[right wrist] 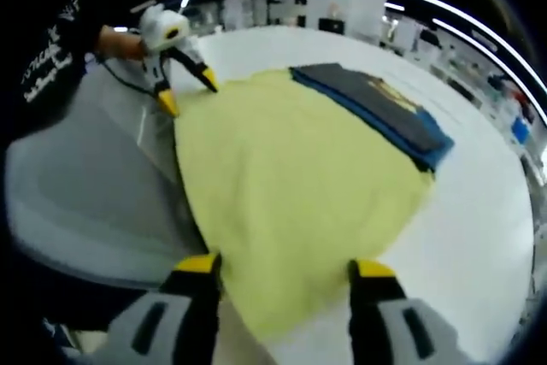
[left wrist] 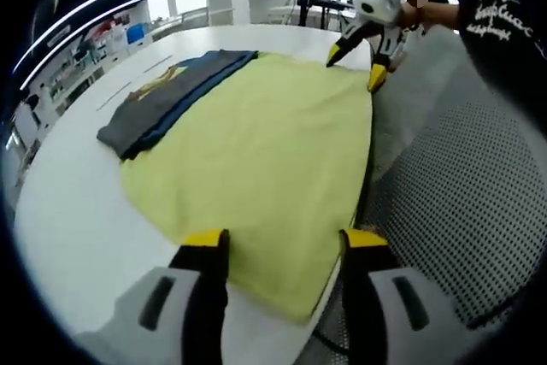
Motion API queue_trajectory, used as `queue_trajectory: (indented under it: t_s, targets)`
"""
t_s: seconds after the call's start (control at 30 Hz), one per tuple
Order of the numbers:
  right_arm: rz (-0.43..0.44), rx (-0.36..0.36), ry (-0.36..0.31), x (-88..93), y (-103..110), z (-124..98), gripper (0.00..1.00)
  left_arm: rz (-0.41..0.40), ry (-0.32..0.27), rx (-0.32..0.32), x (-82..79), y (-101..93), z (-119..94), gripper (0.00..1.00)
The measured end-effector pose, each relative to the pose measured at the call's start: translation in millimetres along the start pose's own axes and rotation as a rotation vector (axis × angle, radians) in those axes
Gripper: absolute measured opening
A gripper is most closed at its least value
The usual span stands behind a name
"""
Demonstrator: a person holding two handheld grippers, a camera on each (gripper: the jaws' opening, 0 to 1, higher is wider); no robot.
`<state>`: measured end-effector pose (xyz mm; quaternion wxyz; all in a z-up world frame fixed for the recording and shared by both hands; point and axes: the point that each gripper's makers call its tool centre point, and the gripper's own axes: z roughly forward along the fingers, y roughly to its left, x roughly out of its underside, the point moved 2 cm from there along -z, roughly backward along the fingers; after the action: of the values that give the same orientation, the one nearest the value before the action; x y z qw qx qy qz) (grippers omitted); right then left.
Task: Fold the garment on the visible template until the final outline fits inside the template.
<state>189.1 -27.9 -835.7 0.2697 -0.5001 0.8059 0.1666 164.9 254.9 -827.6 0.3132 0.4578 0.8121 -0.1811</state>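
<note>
You are holding both grippers, left gripper [left wrist: 282, 241] and right gripper [right wrist: 286, 267], wide open over the yellow garment [left wrist: 265, 151] lying flat on the white table [left wrist: 68, 211]; folding seems barely begun, template possibly underneath

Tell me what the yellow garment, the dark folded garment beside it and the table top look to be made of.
Yellow garment: soft matte cloth, probably knit cotton; it lies limp, draping over the table edge. Dark folded garment: similar matte fabric, grey over blue layers, with a yellowish print that is too blurred to read. Table top: smooth white hard surface, possibly laminate, faintly glossy; the exact material cannot be told.
</note>
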Motion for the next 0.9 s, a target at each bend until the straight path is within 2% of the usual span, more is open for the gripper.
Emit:
queue_trajectory:
  t_s: [0.1, 0.27, 0.47, 0.6, 0.73, 0.8, 0.83, 0.87, 0.9]
  targets:
    - [-0.013, 0.0, 0.0, -0.2, -1, 0, 0.53, -0.025, -0.01, -0.021, 0.4, 7.6, -1, 0.41]
    - [-0.003, 0.033, -0.013, -2.1, -9, -1, 0.29, -0.045, -0.012, -0.04, -0.3, 13.8, 0, 0.34]
    - [0.003, 0.069, -0.006, -0.5, -20, -2, 0.06, -0.08, -0.015, -0.061, -0.7, 21.4, -1, 0.24]
    - [0.026, 0.06, -0.018, 0.9, -21, -1, 0.03, -0.081, -0.006, -0.057, 0.7, 21.2, -2, 0.2]
    - [0.07, 0.064, -0.032, -0.1, -22, -2, 0.01, -0.018, 0.022, -0.063, 4.3, 20.4, -4, 0.13]
    - [0.078, 0.066, -0.034, -0.3, -23, -2, 0.0, -0.031, 0.02, -0.061, 3.7, 19.7, -4, 0.05]
    - [0.089, 0.065, -0.037, -0.7, -22, -2, 0.0, -0.109, 0.014, -0.036, 4.6, 16.1, -4, 0.02]
    - [0.095, 0.063, -0.038, -0.6, -22, -2, 0.0, -0.132, 0.015, -0.035, 5.1, 16.0, -4, 0.02]
    - [0.108, 0.06, -0.043, -0.5, -22, -3, 0.0, -0.118, 0.015, -0.045, 4.6, 19.1, -5, 0.01]
